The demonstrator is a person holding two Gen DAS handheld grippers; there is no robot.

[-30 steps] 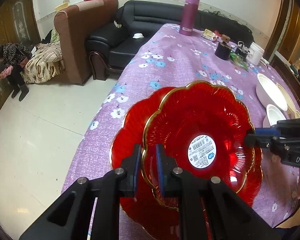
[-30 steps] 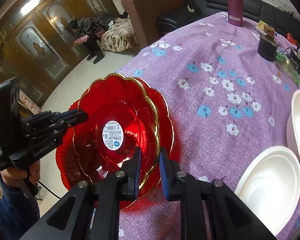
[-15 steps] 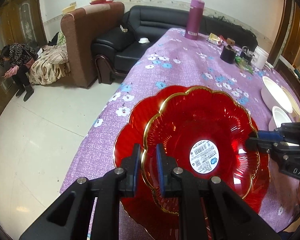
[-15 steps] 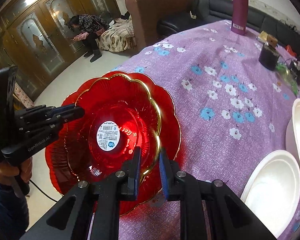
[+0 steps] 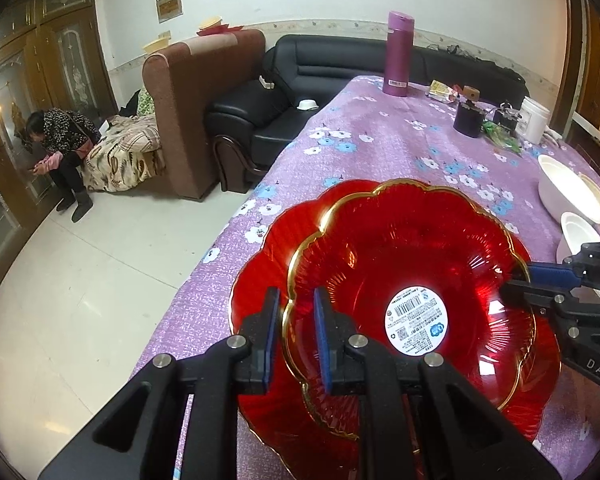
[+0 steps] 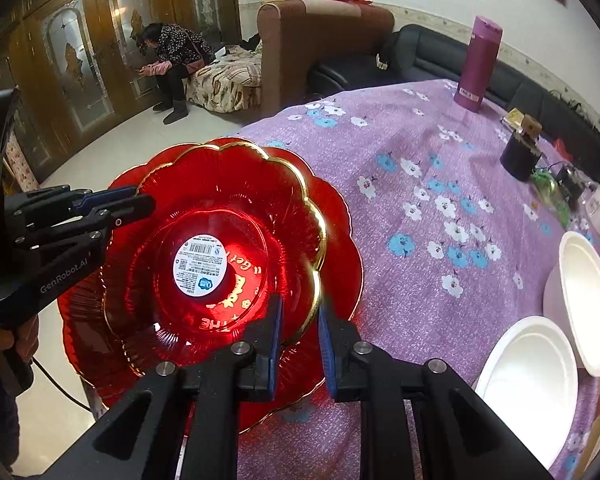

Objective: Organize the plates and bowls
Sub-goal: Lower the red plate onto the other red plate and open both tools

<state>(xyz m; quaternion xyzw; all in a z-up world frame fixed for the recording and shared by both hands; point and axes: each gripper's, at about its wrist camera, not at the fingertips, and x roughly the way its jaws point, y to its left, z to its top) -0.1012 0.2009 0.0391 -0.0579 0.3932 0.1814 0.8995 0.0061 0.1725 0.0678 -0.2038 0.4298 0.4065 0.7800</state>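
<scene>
The upper red plate [image 5: 404, 264], scalloped with a gold rim and a round white barcode sticker [image 5: 417, 327] at its middle, sits over a second red plate [image 5: 272, 248] at the near left edge of the table [image 5: 380, 136], which wears a purple flowered cloth. The lower plate juts out past the upper one on all sides.

The left tool [image 5: 296, 340] has its two blue pads either side of the upper plate's gilt rim on the plate's left; the rim runs through the narrow gap, but this view does not show plainly whether the pads press on it. The right tool [image 6: 300, 344] straddles the opposite rim in the same way, with the gold edge passing between its pads, and again contact is hard to judge.

Each view supplies the other tool from the side. From the left wrist, the right tool's tip [image 5: 540, 280] lies at the plate's right rim with a blue pad above the edge and a black finger below. From the right wrist, the left tool's tip [image 6: 112, 204] meets the far left rim likewise, its jaws nearly together around the edge.

Only the right wrist view shows gold lettering [image 6: 236, 292] through the glass near the sticker, and a hand [image 6: 16, 340] beneath the left tool. Two white bowls [image 6: 532, 380] stand to the right, well apart from the plates; a purple flask [image 5: 398, 54] stands at the far end.
</scene>
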